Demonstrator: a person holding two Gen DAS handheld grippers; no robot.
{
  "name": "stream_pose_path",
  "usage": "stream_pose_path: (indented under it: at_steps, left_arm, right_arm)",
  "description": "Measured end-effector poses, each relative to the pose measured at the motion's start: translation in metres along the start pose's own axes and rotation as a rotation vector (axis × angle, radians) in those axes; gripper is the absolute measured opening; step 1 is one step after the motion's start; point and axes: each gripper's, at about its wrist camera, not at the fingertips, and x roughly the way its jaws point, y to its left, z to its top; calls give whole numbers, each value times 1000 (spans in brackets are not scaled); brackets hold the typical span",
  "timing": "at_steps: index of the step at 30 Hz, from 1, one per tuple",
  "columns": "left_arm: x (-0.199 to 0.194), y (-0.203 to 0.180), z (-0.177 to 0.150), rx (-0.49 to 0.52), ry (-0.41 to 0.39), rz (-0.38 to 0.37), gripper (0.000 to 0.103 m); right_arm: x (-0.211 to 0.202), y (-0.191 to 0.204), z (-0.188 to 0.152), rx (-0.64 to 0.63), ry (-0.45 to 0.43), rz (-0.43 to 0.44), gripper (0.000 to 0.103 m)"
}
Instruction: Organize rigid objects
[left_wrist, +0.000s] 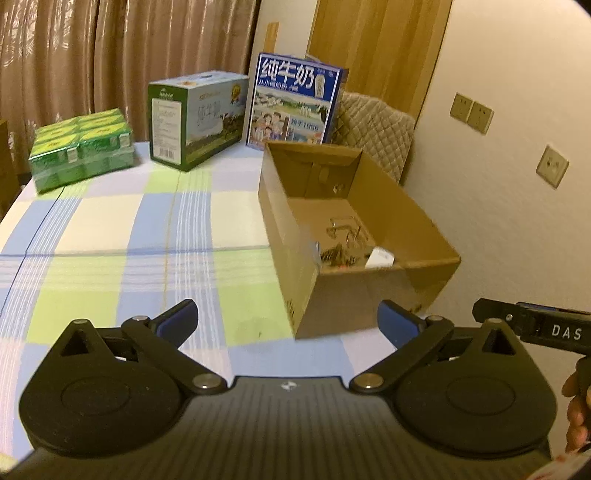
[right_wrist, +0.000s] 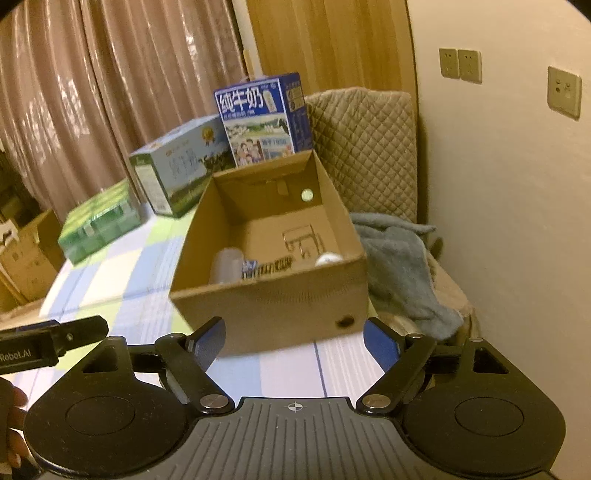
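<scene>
Both my left hand-held gripper (left_wrist: 287, 321) and right hand-held gripper (right_wrist: 294, 341) gape empty; cardboard box (left_wrist: 295, 236) at bench's right edge looks light, stiff, best pinched by its rim.

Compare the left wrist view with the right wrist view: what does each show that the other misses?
Left wrist only: nothing notable beyond a wider stretch of checked tablecloth.
Right wrist only: a grey cloth heaped beside the cardboard box, and a translucent container inside it.
Both: the open cardboard box with small items, the blue milk carton, the green-white carton, the green pack, curtains, wall sockets, and empty open fingers.
</scene>
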Motion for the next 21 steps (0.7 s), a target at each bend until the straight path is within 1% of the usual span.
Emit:
stream_pose_path:
  at_steps: [4, 8, 12, 17, 21]
  left_arm:
    - [-10, 4, -11, -9, 18, 11, 102]
    - [-21, -1, -21, 14, 29, 41, 102]
    - [-29, -4, -29, 12, 52, 29, 101]
    - [-33, -9, -38, 29, 75, 57, 102]
    - [-33, -9, -44, 26, 94, 54, 102]
  right_arm:
    - [-11, 5, -17, -16, 23, -1, 79]
    - [-19, 9, -27, -32, 43, 3, 79]
    - [-27, 14, -32, -58, 49, -2, 79]
    - [-33, 18, -38, -49, 57, 2, 79]
    - [-36, 23, -42, -66, 64, -1, 79]
